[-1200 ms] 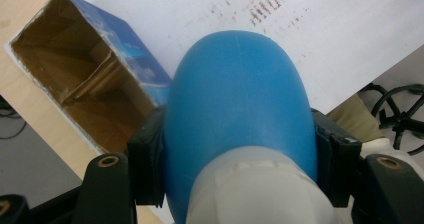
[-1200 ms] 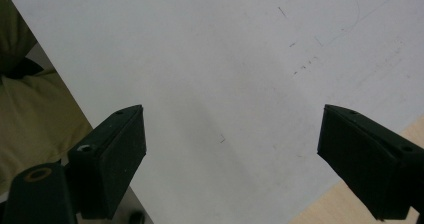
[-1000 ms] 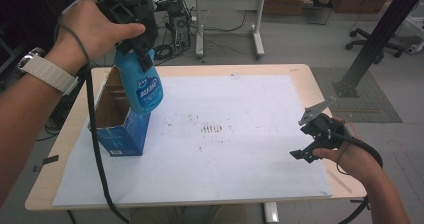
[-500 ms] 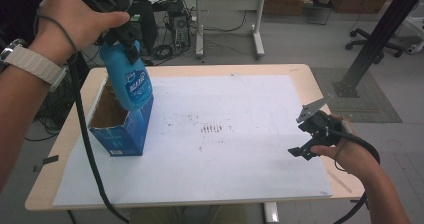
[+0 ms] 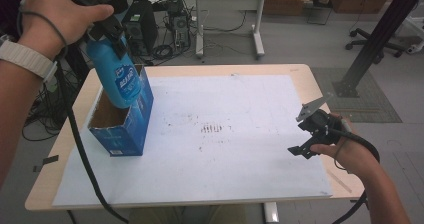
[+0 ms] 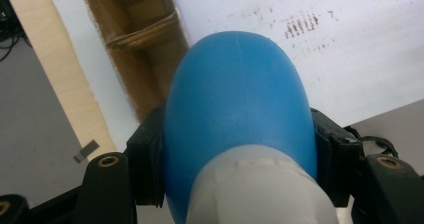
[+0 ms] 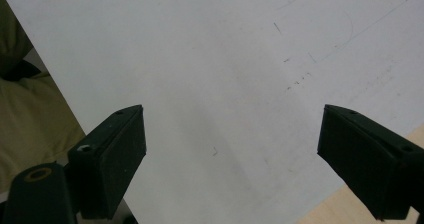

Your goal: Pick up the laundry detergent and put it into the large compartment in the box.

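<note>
Blue bottle point(image 5: 120, 76) clamped in left tongs point(image 5: 107, 31), held tilted above open box point(image 5: 122, 129) at bench's left; box mouth directly beneath bottle base. Right tongs point(image 5: 312, 134) apart, empty, well off.

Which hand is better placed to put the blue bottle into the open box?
Left: its fingers already clamp the blue bottle above the open box. The right gripper is open, far away.
</note>
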